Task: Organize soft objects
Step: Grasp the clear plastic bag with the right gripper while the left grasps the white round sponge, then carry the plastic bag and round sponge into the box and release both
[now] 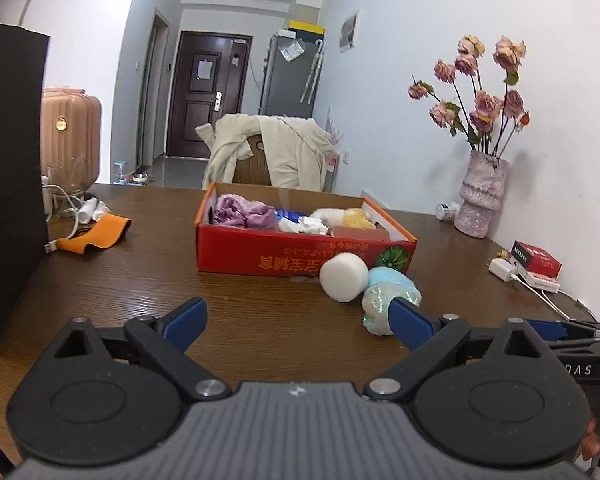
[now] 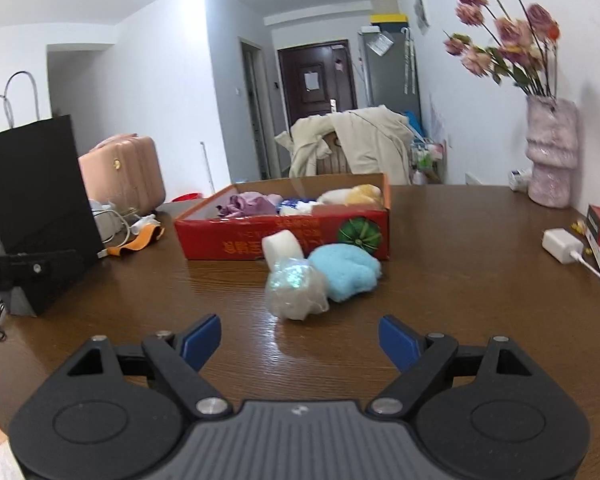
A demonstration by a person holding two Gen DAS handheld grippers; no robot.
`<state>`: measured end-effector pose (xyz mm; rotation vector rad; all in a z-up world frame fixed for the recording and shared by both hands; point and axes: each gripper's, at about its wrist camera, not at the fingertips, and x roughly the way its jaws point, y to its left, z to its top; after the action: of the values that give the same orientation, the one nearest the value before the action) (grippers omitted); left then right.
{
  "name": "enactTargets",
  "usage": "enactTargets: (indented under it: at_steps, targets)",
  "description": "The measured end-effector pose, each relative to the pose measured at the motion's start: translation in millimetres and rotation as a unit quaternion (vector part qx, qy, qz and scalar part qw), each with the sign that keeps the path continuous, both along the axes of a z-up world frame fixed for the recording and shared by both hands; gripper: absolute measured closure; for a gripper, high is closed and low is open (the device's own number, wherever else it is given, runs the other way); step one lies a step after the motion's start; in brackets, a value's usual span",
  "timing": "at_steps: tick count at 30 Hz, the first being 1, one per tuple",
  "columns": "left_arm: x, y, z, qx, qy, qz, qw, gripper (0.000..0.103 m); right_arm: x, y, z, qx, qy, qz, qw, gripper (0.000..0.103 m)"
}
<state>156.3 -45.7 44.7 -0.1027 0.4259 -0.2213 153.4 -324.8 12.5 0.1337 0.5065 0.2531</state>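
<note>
A shallow red cardboard box (image 1: 260, 252) (image 2: 260, 236) sits mid-table, holding purple cloth (image 1: 240, 212), white and yellow soft items and a pink sponge. In front of it lie a white foam cylinder (image 1: 344, 278) (image 2: 282, 245), a blue sponge (image 1: 392, 278) (image 2: 346, 272) and a clear-wrapped bundle (image 1: 374, 308) (image 2: 296, 294). My left gripper (image 1: 296, 318) is open over bare table, its right finger just in front of the bundle. My right gripper (image 2: 300, 338) is open, nothing between its fingers, the bundle a little beyond them.
A black paper bag (image 1: 8, 184) (image 2: 36, 208) stands at the left, with an orange strap (image 1: 96, 234) and cables beside it. A pink vase of dried roses (image 1: 480, 200) (image 2: 552, 152), a charger (image 2: 560, 246) and a red carton (image 1: 538, 262) line the right wall. A chair draped with a coat (image 1: 268, 152) stands behind the table.
</note>
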Motion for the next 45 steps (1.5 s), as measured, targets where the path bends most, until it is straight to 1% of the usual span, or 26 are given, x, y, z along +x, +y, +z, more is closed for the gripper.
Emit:
enactTargets:
  at_steps: [7, 11, 13, 15, 19, 22, 25, 26, 27, 28, 29, 30, 31, 32, 33, 34, 37, 40, 42, 45]
  targets:
    - [30.0, -12.3, -11.4, 0.007, 0.025, -0.002, 0.9997, 0.004, 20.1, -4.9, -9.3, 0.004, 0.013, 0.002, 1.0, 0.017]
    - [57.5, -23.1, -13.8, 0.023, 0.021, -0.016, 0.9994, 0.004, 39.4, -0.1, -10.1, 0.004, 0.015, 0.014, 1.0, 0.018]
    - [76.7, -31.6, -14.0, 0.031, 0.016, -0.032, 0.9989, 0.004, 51.2, 6.1, -9.8, -0.001, 0.015, 0.022, 1.0, 0.019]
    - [98.5, -39.8, -16.5, 0.037, 0.019, -0.057, 0.9975, 0.004, 65.6, 13.7, -10.5, -0.006, 0.012, 0.036, 0.999, 0.019]
    - [145.8, -58.6, -24.9, 0.039, 0.033, -0.098, 0.9939, 0.004, 97.0, 31.2, -17.1, -0.033, 0.016, 0.046, 0.998, 0.031]
    - [174.9, -73.5, -32.2, 0.047, 0.036, -0.121, 0.9909, 0.005, 113.8, 38.5, -22.5, -0.037, 0.023, 0.045, 0.998, 0.033]
    - [196.3, -87.0, -43.6, 0.072, 0.036, -0.156, 0.9845, 0.008, 123.7, 41.0, -26.5, -0.033, 0.026, 0.049, 0.998, 0.037]
    - [201.7, -89.6, -47.4, 0.08, 0.04, -0.164, 0.9823, 0.013, 126.3, 40.9, -28.3, -0.032, 0.028, 0.049, 0.998, 0.039]
    - [208.1, -91.0, -50.4, 0.083, 0.044, -0.169, 0.9811, 0.017, 129.1, 40.7, -30.0, -0.032, 0.032, 0.05, 0.998, 0.041]
    - [214.6, -90.6, -53.4, 0.083, 0.047, -0.169, 0.981, 0.019, 131.0, 39.7, -31.7, -0.031, 0.036, 0.05, 0.998, 0.045]
    - [220.3, -89.3, -56.3, 0.08, 0.051, -0.168, 0.9812, 0.025, 132.7, 38.4, -33.5, -0.031, 0.04, 0.05, 0.997, 0.048]
    - [224.2, -87.8, -58.6, 0.077, 0.056, -0.17, 0.9809, 0.032, 133.5, 36.6, -35.1, -0.029, 0.044, 0.05, 0.997, 0.05]
    - [227.5, -85.3, -61.5, 0.072, 0.062, -0.171, 0.9806, 0.036, 134.5, 34.5, -36.5, -0.025, 0.048, 0.048, 0.997, 0.053]
    - [228.9, -82.2, -63.8, 0.067, 0.071, -0.174, 0.98, 0.046, 134.6, 31.8, -37.7, -0.02, 0.051, 0.046, 0.997, 0.058]
    - [228.2, -79.0, -64.6, 0.061, 0.075, -0.174, 0.98, 0.046, 134.7, 29.3, -38.4, -0.012, 0.052, 0.045, 0.998, 0.059]
    - [223.8, -73.9, -65.1, 0.054, 0.07, -0.176, 0.9804, 0.046, 134.5, 27.4, -38.5, -0.006, 0.053, 0.044, 0.998, 0.06]
    - [210.3, -63.5, -66.6, 0.052, 0.066, -0.18, 0.9801, 0.047, 132.5, 24.4, -38.8, 0.0, 0.052, 0.04, 0.998, 0.063]
    - [196.0, -59.4, -69.2, 0.064, 0.061, -0.19, 0.9778, 0.047, 132.4, 22.6, -40.3, 0.004, 0.055, 0.038, 0.998, 0.064]
    - [191.2, -60.5, -72.9, 0.075, 0.059, -0.199, 0.9753, 0.049, 132.3, 23.3, -40.8, 0.004, 0.056, 0.038, 0.998, 0.064]
    - [191.4, -62.7, -77.9, 0.082, 0.073, -0.197, 0.9743, 0.05, 131.8, 24.2, -40.6, 0.002, 0.056, 0.037, 0.998, 0.066]
